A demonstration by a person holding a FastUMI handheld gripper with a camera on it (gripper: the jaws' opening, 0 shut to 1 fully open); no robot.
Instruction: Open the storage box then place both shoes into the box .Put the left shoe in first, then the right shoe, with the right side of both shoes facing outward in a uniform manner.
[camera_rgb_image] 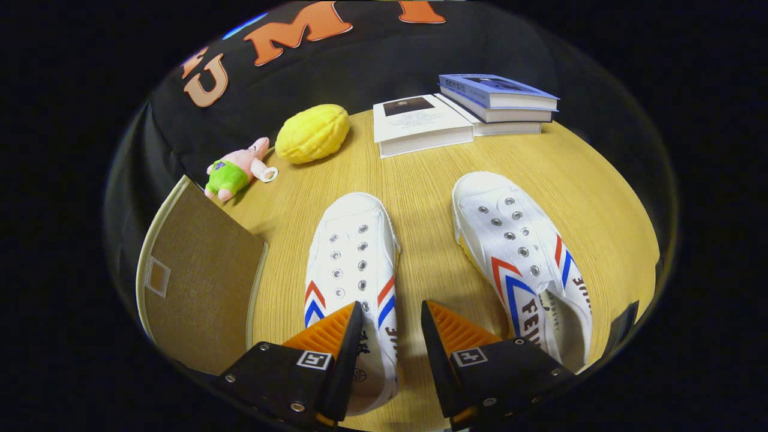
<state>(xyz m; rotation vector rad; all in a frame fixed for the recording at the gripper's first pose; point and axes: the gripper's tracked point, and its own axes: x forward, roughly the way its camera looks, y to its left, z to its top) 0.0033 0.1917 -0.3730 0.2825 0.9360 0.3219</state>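
Observation:
Two white canvas shoes with red and blue chevrons lie on the wooden table, toes pointing away from me. The left shoe (354, 264) runs under and between my fingers, its right side wall sitting in the gap. The right shoe (519, 255) lies to the right of the right finger, angled slightly. My gripper (391, 315) hovers over the left shoe's heel part, open, its fingers not pressing on anything. The storage box (198, 276), brown fabric with a pale trim, stands to the left of the left shoe with its lid down.
Beyond the shoes lie a yellow pineapple-bun toy (312, 133) and a small pink plush in green shorts (237, 171). Three books (420, 123) are at the back right, two stacked. The wooden table (432, 186) shows bare between the shoes.

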